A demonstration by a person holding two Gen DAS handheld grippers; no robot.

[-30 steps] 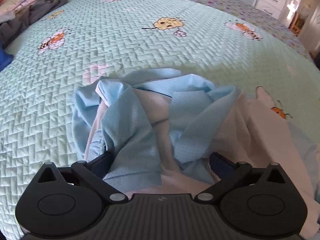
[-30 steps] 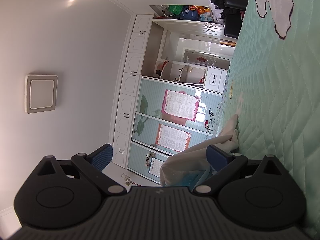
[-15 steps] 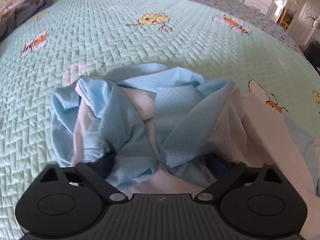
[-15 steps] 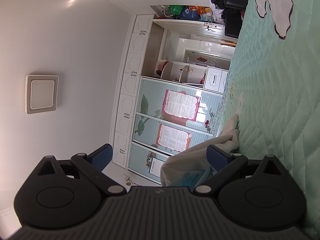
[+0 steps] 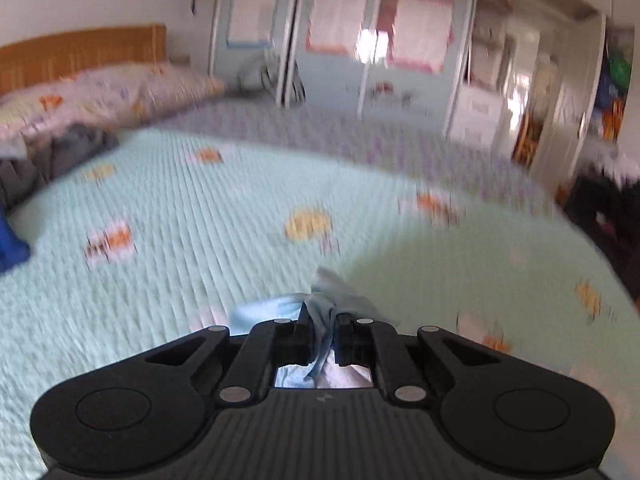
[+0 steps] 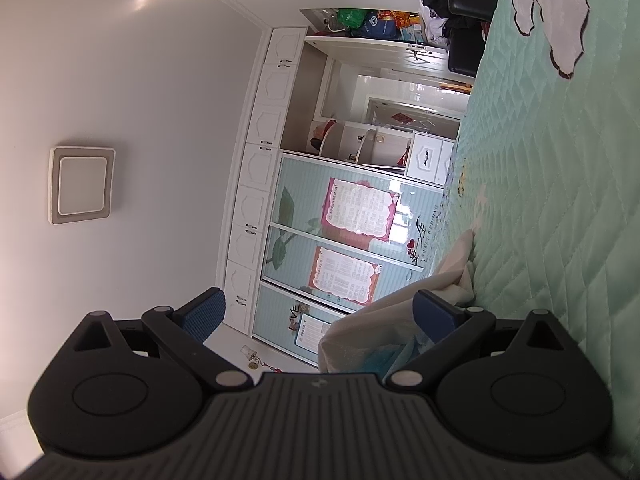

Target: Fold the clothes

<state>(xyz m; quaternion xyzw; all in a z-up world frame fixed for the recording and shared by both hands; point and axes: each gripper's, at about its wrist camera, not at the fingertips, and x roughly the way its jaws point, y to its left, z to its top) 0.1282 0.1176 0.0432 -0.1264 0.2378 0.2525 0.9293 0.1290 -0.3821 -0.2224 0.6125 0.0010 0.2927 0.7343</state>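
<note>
- the left claw [image 5: 323, 334] has just been closing and now pinches a bunch of the light blue garment [image 5: 326, 304] between its jaws, low in the centre of the left wrist frame, above the quilted bed [image 5: 200, 216].
- the view is blurred, so i judge the garment is being lifted; a smooth rise should let the cloth hang free and untwist.
- the pinch looks bunched, not on one clean edge; the fabric may hang unevenly, so a regrip at a corner is probably needed.
- the right claw [image 6: 320, 314] stands wide open, holding nothing, with pale cloth [image 6: 400, 308] lying between and past its fingers at lower centre.
- it should take a second corner to spread the garment flat on the bed.
</note>
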